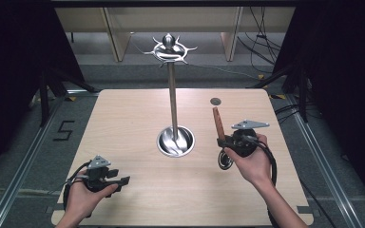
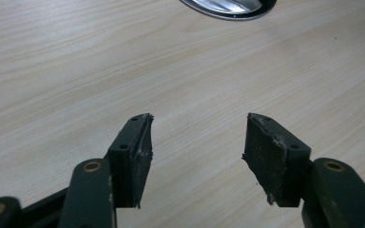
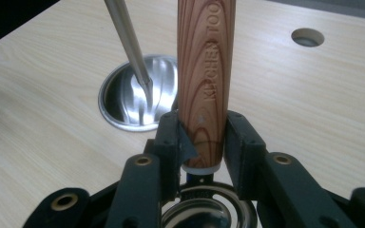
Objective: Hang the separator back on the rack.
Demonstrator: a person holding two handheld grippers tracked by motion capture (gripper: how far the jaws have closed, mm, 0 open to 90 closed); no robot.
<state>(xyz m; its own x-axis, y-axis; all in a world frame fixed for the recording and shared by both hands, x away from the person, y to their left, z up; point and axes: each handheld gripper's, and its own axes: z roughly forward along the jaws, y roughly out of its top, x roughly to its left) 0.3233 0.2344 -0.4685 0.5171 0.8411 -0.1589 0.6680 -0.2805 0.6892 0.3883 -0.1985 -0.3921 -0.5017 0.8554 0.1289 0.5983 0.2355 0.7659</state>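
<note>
— While the right gripper (image 1: 222,141) hovered over the right half of the table (image 1: 123,142), what did its jaws have between them?

— They were pinching the wooden handle (image 3: 204,80) of a kitchen utensil, low on the handle near its pale collar; the wood bore the engraved words "KITCHEN TOO..."; in the high view the handle stood nearly upright, leaning a little away from the person; the utensil's round metal end (image 1: 225,160) hung below the gripper, close above the tabletop; whether it touched the wood, I could not tell.

— And the left gripper (image 1: 121,182)?

— It was held low over the near left part of the table, well apart from the utensil; its jaws were spread wide with only bare tabletop between them.

— What stood around them?

— A steel utensil stand rose from the middle of the table; its round dished base (image 1: 175,141) sat just left of the right gripper, its thin pole (image 1: 173,102) climbed to a crown of hooks (image 1: 170,49); a small round hole (image 1: 215,101) lay in the table beyond the handle.

— Anything in the way?

— The pole and base stood between the two grippers; in the right gripper view the pole slanted close beside the handle, apart from it.
</note>
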